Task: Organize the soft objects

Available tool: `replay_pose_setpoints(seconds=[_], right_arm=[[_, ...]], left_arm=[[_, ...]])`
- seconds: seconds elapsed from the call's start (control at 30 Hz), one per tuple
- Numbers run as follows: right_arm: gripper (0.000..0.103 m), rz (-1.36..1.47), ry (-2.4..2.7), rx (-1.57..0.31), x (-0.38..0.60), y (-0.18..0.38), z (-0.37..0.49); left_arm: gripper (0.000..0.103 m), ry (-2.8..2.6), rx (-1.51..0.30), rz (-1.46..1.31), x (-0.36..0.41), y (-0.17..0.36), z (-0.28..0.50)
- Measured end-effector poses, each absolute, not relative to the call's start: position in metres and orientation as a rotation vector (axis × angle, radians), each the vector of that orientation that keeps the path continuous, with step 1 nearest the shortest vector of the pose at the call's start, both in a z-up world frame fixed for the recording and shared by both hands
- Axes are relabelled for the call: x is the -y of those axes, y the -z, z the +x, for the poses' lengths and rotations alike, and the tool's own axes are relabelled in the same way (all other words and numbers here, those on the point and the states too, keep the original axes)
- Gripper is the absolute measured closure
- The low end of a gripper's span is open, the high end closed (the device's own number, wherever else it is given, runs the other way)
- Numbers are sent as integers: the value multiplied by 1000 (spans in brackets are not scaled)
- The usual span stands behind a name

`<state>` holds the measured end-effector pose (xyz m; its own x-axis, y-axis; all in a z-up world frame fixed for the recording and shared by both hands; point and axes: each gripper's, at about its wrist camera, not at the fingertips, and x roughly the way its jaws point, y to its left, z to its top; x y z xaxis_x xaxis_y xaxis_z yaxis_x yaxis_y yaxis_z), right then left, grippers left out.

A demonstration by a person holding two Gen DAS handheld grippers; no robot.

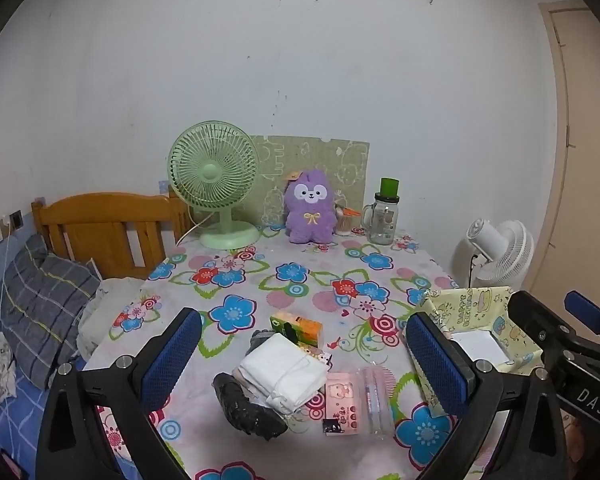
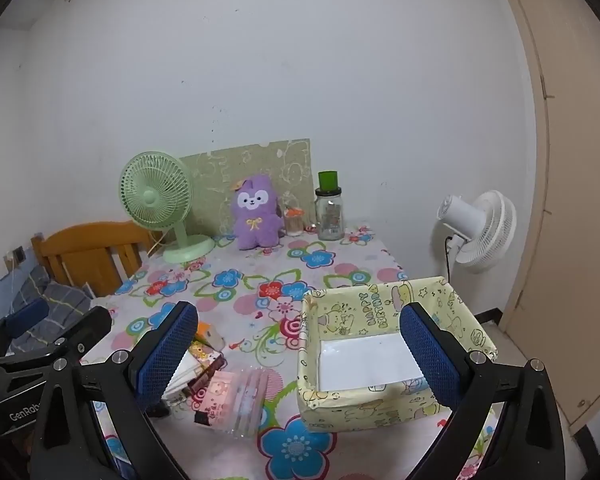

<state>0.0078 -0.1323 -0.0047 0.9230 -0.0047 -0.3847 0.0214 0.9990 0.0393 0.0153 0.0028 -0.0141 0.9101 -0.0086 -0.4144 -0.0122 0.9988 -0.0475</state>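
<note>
A folded white cloth (image 1: 283, 372) lies on the flowered tablecloth (image 1: 260, 272), on a dark rolled item (image 1: 248, 408) and next to an orange tissue pack (image 1: 300, 326). A pink packet (image 1: 342, 402) and a clear packet (image 1: 376, 400) lie to its right. A purple plush toy (image 1: 311, 208) sits at the far edge. My left gripper (image 1: 304, 360) is open above the cloth, holding nothing. A yellow patterned box (image 2: 384, 344) with a white bottom stands at the right. My right gripper (image 2: 300, 356) is open and empty over the box's left wall.
A green desk fan (image 1: 216, 184), a glass jar with a green lid (image 1: 384, 216) and a patterned board (image 1: 320, 160) stand at the table's back. A white floor fan (image 2: 480, 228) stands right of the table. A bed with a wooden headboard (image 1: 100, 228) is at the left.
</note>
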Motion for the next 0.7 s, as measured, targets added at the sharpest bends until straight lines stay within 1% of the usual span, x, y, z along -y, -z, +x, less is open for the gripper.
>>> replay_pose_setpoints(seconds=[0.7], right_arm=[[1,25,12,-399,126,7,11]], left_arm=[[0,-10,-422,-45,-8,21,18]])
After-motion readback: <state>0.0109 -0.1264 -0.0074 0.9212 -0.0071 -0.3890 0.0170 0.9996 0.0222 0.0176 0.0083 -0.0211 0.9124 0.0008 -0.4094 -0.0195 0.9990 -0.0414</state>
